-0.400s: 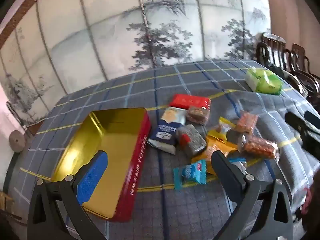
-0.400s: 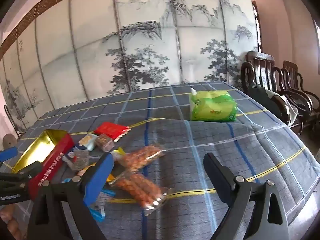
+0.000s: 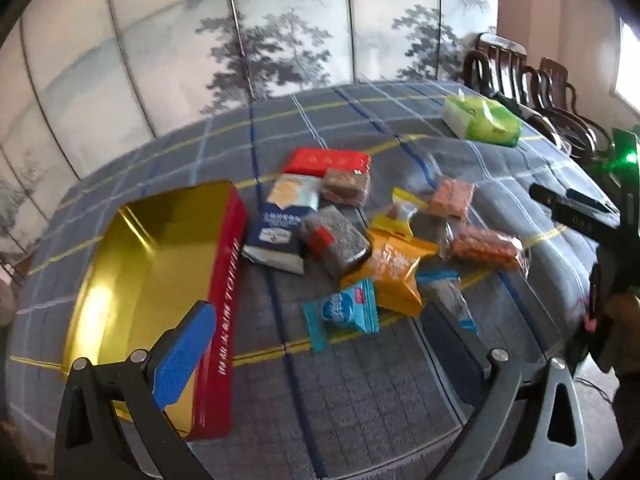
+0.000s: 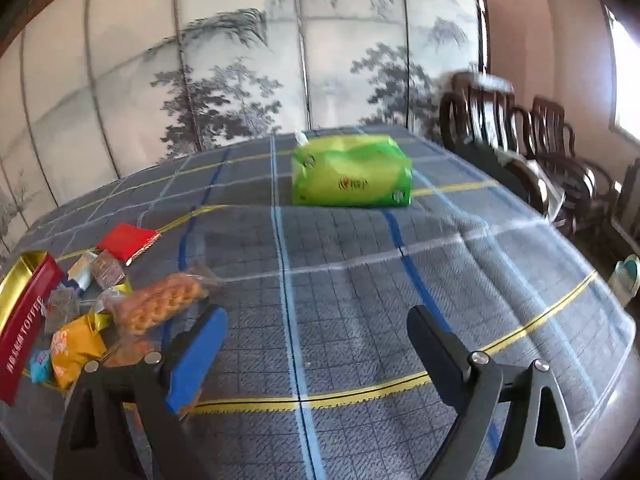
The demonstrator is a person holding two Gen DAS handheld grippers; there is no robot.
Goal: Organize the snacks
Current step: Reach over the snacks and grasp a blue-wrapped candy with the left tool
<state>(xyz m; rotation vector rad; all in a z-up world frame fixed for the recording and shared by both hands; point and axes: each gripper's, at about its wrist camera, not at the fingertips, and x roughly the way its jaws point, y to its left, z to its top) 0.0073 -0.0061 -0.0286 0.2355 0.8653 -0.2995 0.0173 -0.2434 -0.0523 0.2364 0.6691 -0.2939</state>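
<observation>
An open red tin [image 3: 224,300] with a gold inside stands on the checked cloth, left of a loose pile of snacks. The pile holds a red packet [image 3: 326,160], a blue-and-white packet [image 3: 280,232], a grey packet [image 3: 334,240], a yellow packet [image 3: 394,268], a light-blue packet [image 3: 344,312] and clear packs of orange snacks [image 3: 480,246]. My left gripper [image 3: 316,320] hovers open above the pile's near edge, holding nothing. My right gripper [image 4: 316,316] is open over bare cloth, with the pile [image 4: 160,304] and the tin [image 4: 24,320] to its left.
A green tissue pack [image 4: 352,172] lies on the far side of the table [image 4: 440,280]. Dark wooden chairs [image 4: 500,120] stand beyond the table's right edge. A painted folding screen [image 4: 240,60] closes off the back. One right gripper finger [image 3: 568,210] shows at the left wrist view's right edge.
In both views the tin, snacks and tissue pack have slid up and to the left, so both grippers have swung rightward. The left gripper has left the right wrist view. Both jaws stay wide.
</observation>
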